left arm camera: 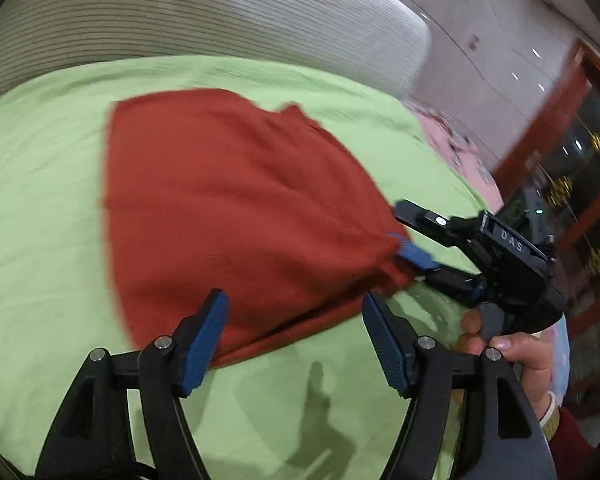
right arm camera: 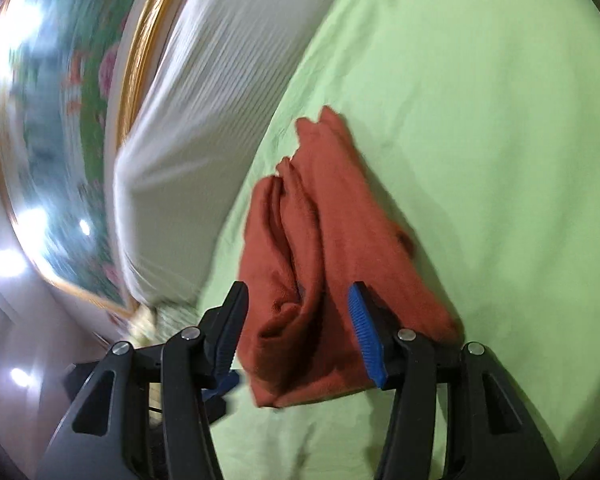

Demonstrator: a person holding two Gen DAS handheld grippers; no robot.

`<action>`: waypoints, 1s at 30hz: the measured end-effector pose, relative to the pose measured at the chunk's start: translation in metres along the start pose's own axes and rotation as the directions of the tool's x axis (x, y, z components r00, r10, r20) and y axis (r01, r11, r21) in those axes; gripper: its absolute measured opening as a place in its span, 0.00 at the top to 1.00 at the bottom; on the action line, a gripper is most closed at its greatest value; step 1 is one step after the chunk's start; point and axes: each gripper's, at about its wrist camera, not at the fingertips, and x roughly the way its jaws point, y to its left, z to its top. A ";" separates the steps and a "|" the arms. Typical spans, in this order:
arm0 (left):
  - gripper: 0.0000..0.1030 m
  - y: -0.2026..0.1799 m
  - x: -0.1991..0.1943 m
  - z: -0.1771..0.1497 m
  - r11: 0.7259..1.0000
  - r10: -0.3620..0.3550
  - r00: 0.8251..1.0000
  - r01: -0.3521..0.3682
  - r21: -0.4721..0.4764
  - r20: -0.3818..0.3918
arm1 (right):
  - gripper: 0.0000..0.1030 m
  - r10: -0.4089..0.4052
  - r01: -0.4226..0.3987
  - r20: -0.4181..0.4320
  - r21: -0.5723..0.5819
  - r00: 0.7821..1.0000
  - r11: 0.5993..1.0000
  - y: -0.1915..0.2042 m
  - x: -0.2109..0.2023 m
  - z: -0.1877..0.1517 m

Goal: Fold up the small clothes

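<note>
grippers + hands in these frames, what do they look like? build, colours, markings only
Both are black plastic frames with triangular cut-outs, silver pivot bolts and ribbed blue pads on two fingers. The left gripper shows this close up. The right gripper, seen from outside, carries raised "DAS" lettering. The right hand is bare, with a pale bangle and red cuff.
</note>
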 end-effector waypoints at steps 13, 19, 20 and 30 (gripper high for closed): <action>0.29 0.118 0.002 0.013 0.933 0.209 0.977 -0.214 -0.288 -0.049 | 0.50 -0.424 0.279 -0.082 -0.638 0.902 0.718 0.102 0.117 0.018; 0.22 0.127 0.028 0.020 0.934 0.208 0.975 -0.221 -0.282 -0.076 | 0.90 -0.405 0.205 -0.246 -0.574 0.881 0.793 0.079 0.145 0.029; 0.22 0.126 0.030 0.021 0.937 0.205 0.976 -0.218 -0.274 -0.075 | 0.91 -0.397 0.207 -0.221 -0.579 0.891 0.788 0.082 0.138 0.032; 0.18 0.119 0.035 0.028 0.950 0.182 0.981 -0.192 -0.247 -0.065 | 0.72 -0.443 0.319 -0.085 -0.577 0.892 0.752 0.073 0.105 0.037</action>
